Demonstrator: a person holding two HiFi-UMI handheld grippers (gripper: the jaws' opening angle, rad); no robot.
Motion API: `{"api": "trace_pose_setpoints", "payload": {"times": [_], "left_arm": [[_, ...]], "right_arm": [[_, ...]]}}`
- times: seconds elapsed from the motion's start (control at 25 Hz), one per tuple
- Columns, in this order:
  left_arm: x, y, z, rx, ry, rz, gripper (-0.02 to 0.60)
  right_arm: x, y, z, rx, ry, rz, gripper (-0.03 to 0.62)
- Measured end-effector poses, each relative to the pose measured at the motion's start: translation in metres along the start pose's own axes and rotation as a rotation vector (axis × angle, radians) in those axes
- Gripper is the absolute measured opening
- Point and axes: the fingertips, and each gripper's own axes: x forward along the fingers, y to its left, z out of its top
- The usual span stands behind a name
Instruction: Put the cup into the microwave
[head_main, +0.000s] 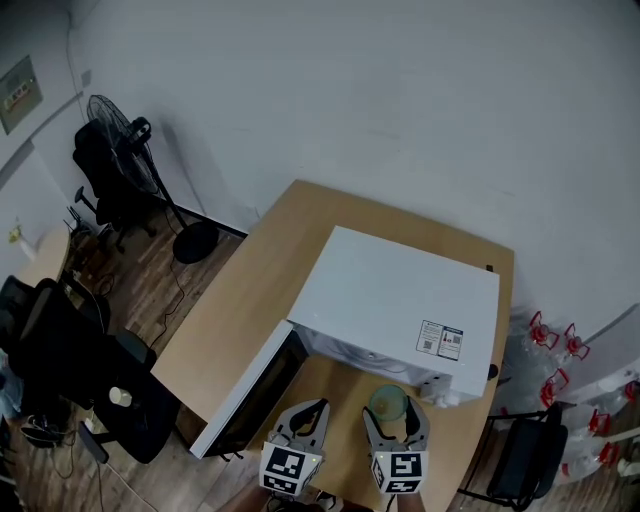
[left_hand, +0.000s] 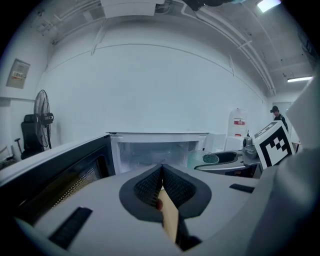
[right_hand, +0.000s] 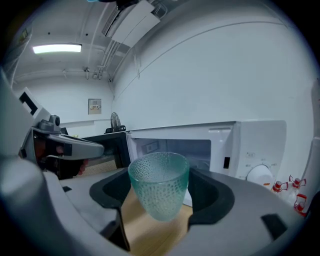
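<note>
A pale green dimpled glass cup (right_hand: 160, 184) hangs upright between the dark pads of my right gripper (right_hand: 161, 176), which is shut on it. In the head view the cup (head_main: 388, 403) sits just in front of the white microwave (head_main: 395, 300). The microwave's door (head_main: 250, 385) stands swung open to the left, and the lit cavity (right_hand: 172, 150) lies straight ahead of the cup. My left gripper (left_hand: 161, 172) is shut with nothing in it, its pads touching. It hovers left of the right gripper (head_main: 392, 412), facing the open cavity (left_hand: 152, 150).
The microwave stands on a wooden table (head_main: 260, 270) against a white wall. Its control panel and dial (right_hand: 260, 175) are on the right side. Black office chairs (head_main: 60, 350) and a standing fan (head_main: 125, 130) are left of the table, and water bottles (head_main: 555, 335) at the right.
</note>
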Motion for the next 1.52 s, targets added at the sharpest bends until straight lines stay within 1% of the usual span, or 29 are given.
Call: {"api": "trace_pose_setpoints", "payload": {"times": [0.32,0.4,0.56,1.12,1.52], "left_arm": [[0.020,0.025,-0.006,-0.028,0.012,0.076,0.023],[0.026,0.031,-0.004,-0.034,0.010,0.088,0.023],[0.037,0.042,-0.012,-0.047,0.027,0.110,0.023],[0.065,0.055,-0.019,-0.084,0.056,0.140,0.023],[0.077,0.059,-0.025,-0.102,0.073,0.154,0.023]], "right_arm": [[0.039,0.001,-0.005,-0.015,0.023,0.073,0.359],[0.049,0.001,-0.005,-0.019,0.024,0.087,0.359],[0.068,-0.001,-0.007,-0.020,0.037,0.106,0.359],[0.109,-0.008,-0.013,-0.031,0.057,0.150,0.359],[0.127,-0.013,-0.007,-0.042,0.023,0.152,0.359]]}}
